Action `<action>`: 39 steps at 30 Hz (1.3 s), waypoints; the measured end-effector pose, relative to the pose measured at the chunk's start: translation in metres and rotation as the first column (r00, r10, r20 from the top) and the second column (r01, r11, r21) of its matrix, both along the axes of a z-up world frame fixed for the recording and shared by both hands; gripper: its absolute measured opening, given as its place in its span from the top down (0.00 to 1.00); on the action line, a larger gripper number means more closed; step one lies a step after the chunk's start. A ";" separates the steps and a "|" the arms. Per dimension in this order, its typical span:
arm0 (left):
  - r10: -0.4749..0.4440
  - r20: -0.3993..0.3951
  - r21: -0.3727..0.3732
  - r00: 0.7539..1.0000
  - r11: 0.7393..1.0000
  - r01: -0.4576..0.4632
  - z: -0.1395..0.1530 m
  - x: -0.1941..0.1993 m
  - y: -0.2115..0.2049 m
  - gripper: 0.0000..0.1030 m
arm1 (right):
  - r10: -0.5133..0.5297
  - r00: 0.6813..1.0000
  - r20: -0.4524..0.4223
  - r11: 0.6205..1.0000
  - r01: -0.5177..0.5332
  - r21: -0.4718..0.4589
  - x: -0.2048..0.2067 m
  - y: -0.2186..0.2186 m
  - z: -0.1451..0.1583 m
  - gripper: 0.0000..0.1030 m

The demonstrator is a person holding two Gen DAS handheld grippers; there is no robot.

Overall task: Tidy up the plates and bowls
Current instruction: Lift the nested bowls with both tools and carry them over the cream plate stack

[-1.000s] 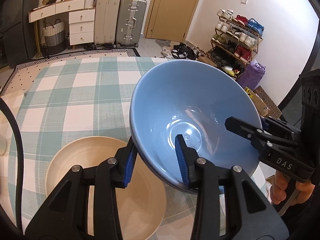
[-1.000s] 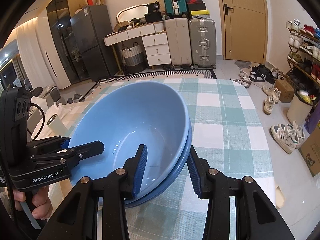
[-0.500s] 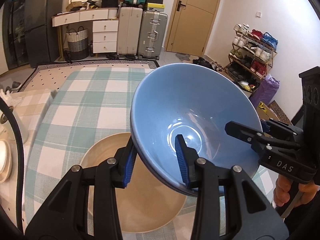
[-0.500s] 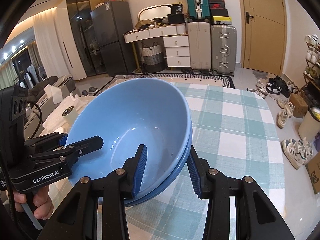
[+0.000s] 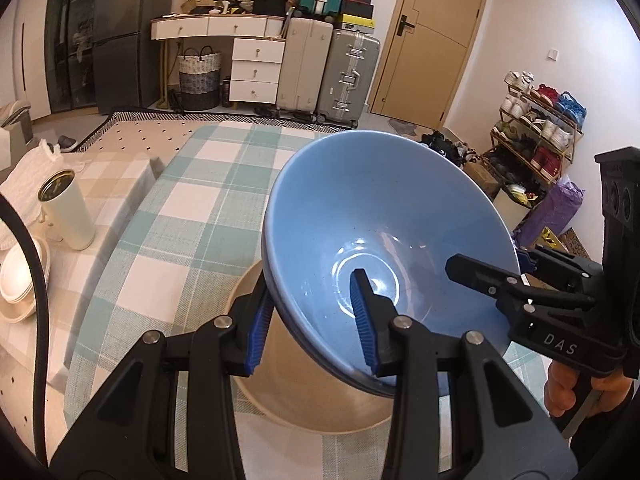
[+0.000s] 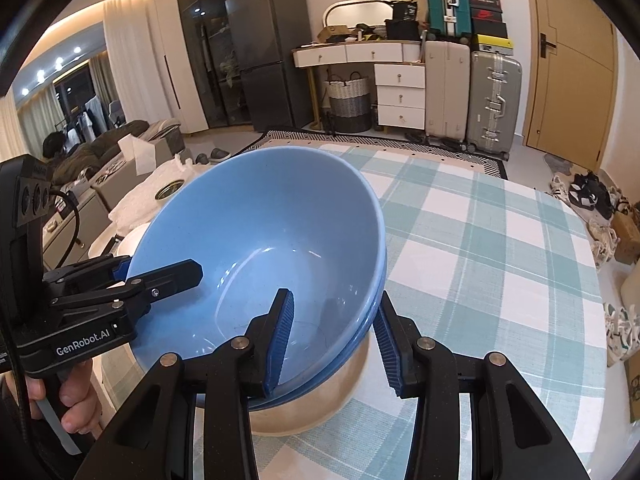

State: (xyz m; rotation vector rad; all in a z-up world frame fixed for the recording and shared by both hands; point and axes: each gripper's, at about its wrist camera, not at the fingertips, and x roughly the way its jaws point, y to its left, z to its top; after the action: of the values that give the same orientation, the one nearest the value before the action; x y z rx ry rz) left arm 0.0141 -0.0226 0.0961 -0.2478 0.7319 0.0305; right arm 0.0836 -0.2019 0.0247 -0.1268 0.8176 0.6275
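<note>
Left wrist view: your left tongs (image 5: pixel 312 320) and right tongs (image 6: pixel 332 336) each clamp rim of stacked blue bowls (image 5: pixel 384 220), above beige bowl (image 5: pixel 280 384)

We see blue bowls (image 5: pixel 384 216); a cream bowl (image 5: pixel 320 400) beneath; a green-and-white checked tablecloth (image 6: pixel 500 248); black grippers with blue pads (image 5: pixel 362 316); a silver suitcase (image 6: pixel 494 100).

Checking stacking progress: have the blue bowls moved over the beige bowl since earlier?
Yes. The blue bowls now cover more of the beige bowl, which previously sat off to their left.
</note>
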 end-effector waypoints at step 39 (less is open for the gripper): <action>0.054 -0.096 0.007 0.994 0.999 -0.053 -0.063 0.045 0.048 0.66 | 0.029 0.999 -0.046 0.998 -0.032 -0.048 0.018 0.053 -0.044 0.60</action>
State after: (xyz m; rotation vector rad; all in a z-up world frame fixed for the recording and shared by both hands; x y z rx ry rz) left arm 0.0589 0.0259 0.0329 -0.2627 0.8209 0.0954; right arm 0.1019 -0.1490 -0.0195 -0.1705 0.8764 0.6411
